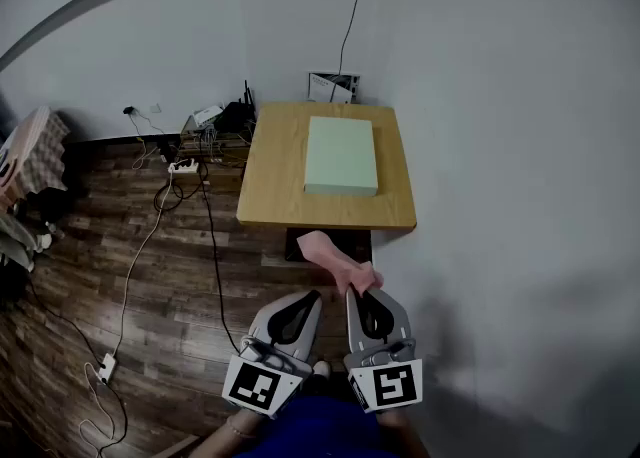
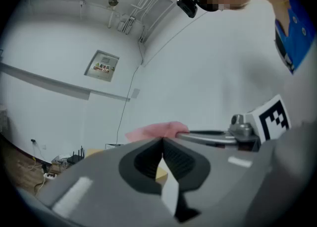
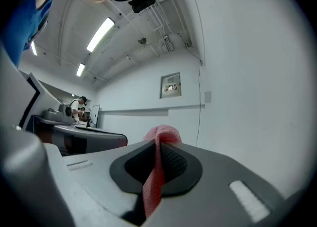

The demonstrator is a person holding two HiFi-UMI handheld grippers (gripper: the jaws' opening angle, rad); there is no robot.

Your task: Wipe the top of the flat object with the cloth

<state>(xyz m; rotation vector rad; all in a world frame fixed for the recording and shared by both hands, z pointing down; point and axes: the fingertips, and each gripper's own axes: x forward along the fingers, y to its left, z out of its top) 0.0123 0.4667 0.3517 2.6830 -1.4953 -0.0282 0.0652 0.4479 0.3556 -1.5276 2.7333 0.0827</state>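
While the right gripper [image 1: 363, 292] is clamped on a fold of the pink cloth [image 1: 330, 251] and the left gripper [image 1: 313, 295] beside it is closed on nothing, the pale flat object [image 1: 341, 154] lies well apart on the far wooden surface [image 1: 270, 186]. Dragging could tug the cloth out of so narrow a pinch, or push the unbraced object toward an edge.

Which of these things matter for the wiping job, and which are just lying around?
For the job: pink cloth, held in the right gripper; pale green flat object on the wooden table.
Lying about: floor cables, power strip, checked fabric at far left.
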